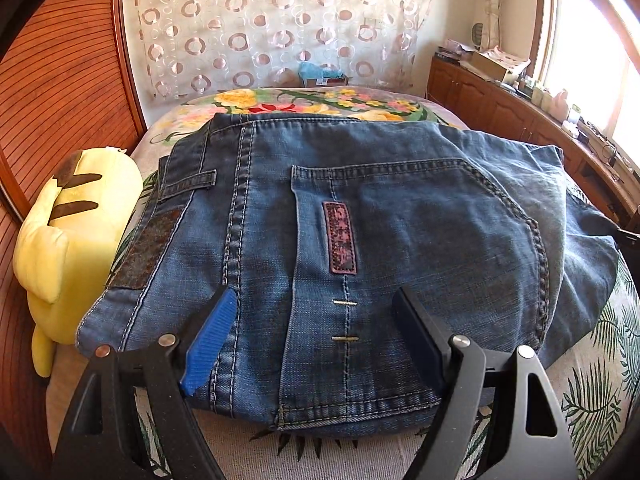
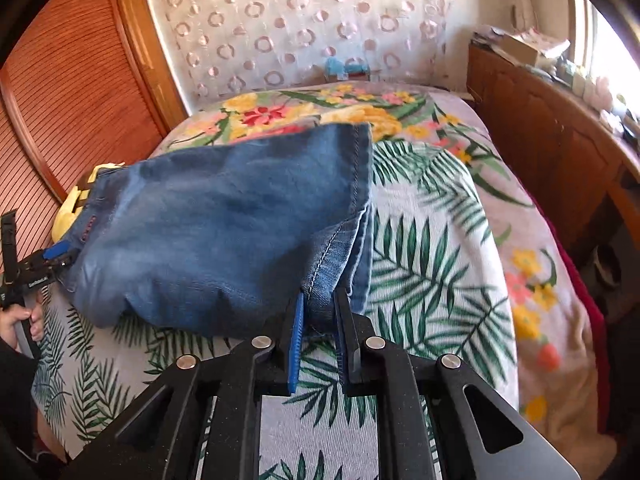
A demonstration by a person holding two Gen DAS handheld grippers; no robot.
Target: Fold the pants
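Blue denim pants (image 1: 360,216) lie folded on the bed, back pocket with a purple label facing up. My left gripper (image 1: 316,294) is open wide over their near edge, its blue pad and black pad spread on either side of the pocket seam with nothing pinched between them. In the right wrist view the pants (image 2: 224,232) form a thick folded bundle. My right gripper (image 2: 320,298) is shut on the hem corner at the bundle's near right end, with denim filling the narrow gap between its pads. A hand (image 2: 24,320) holds the left gripper (image 2: 44,264) at the bundle's left end.
The bed cover (image 2: 432,264) has a leaf and flower print. A yellow plush toy (image 1: 72,232) sits against the pants' left side. Slatted wooden doors (image 1: 60,100) stand to the left, and a cluttered wooden cabinet (image 1: 500,108) runs along the right under a window.
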